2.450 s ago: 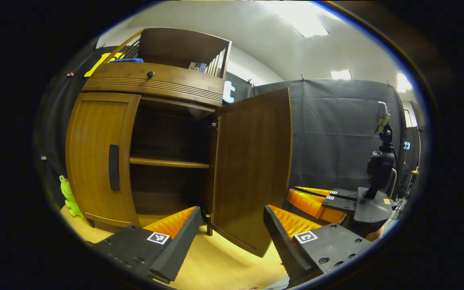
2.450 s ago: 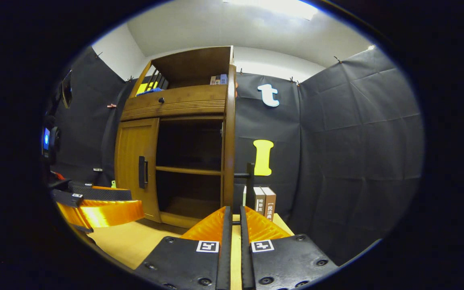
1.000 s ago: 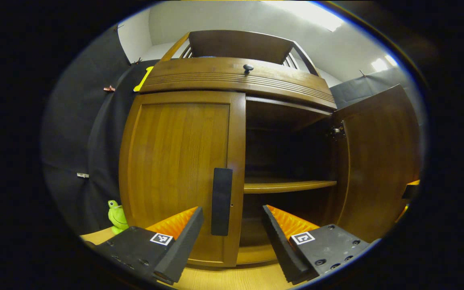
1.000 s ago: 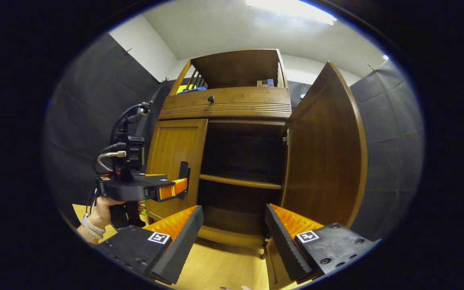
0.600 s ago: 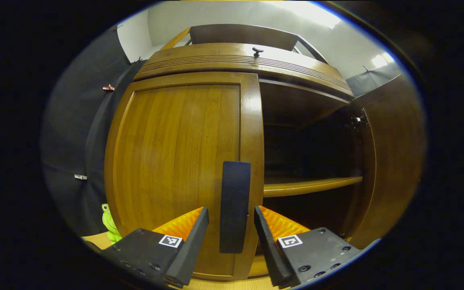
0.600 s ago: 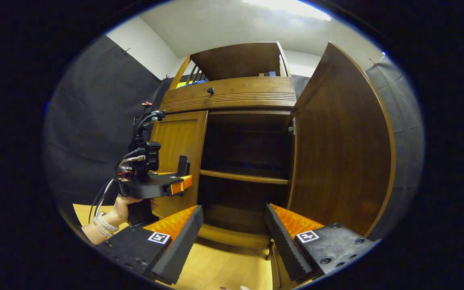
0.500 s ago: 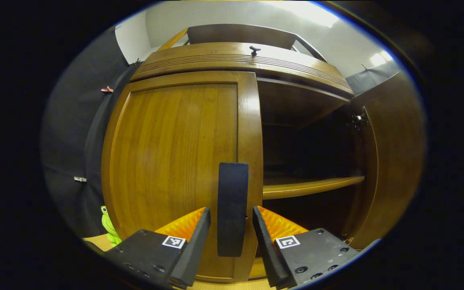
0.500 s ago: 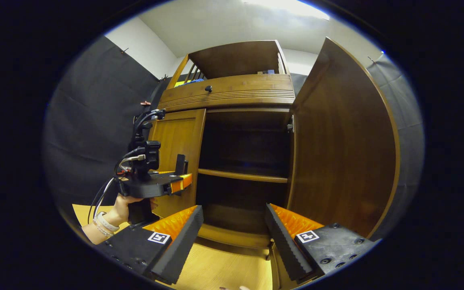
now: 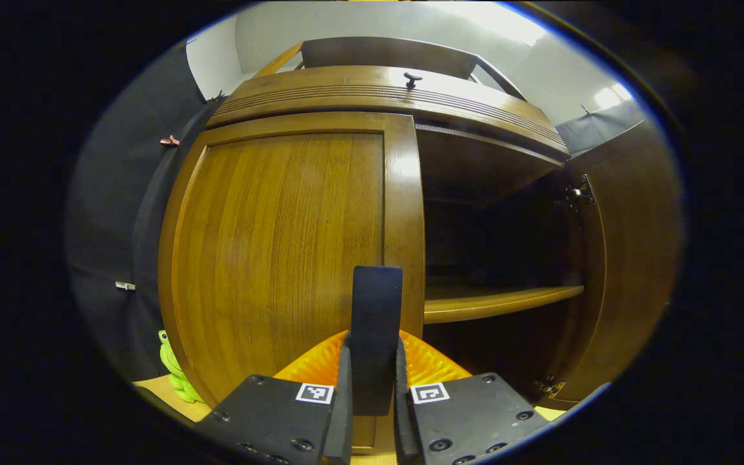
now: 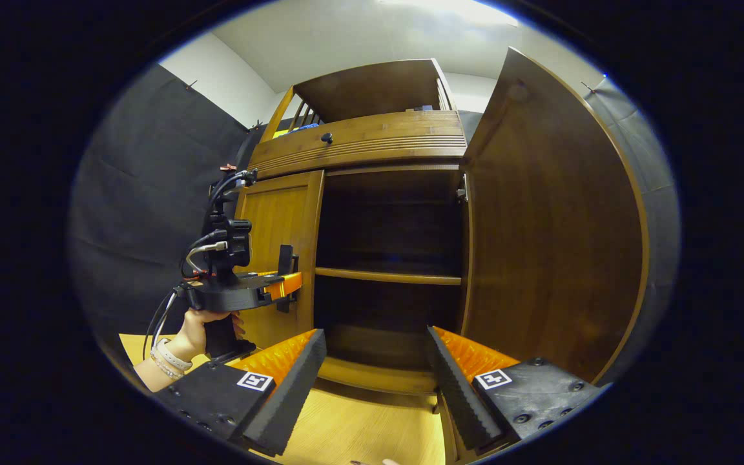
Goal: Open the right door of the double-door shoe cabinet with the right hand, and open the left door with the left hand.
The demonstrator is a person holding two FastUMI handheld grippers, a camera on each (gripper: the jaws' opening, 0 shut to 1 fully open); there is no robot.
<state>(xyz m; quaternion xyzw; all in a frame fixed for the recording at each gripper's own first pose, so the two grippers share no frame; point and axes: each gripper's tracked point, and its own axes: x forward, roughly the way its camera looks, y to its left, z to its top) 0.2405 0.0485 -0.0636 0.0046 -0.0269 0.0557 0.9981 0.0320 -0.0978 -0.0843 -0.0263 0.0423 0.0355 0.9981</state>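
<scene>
The wooden shoe cabinet's left door stands closed, and my left gripper is shut on its black vertical handle. In the right gripper view the same left gripper sits at that handle, held by a hand. The right door is swung wide open, and so is seen in the left gripper view too. My right gripper hangs open in front of the open right half, apart from the door, holding nothing.
Inside the open half a wooden shelf crosses the dark interior. A drawer with a black knob tops the doors. A green frog toy sits on the wooden floor left of the cabinet.
My left gripper moved in on the left door's handle and closed on it. My right gripper opened, letting go of the right door, and drew back facing the open cabinet.
</scene>
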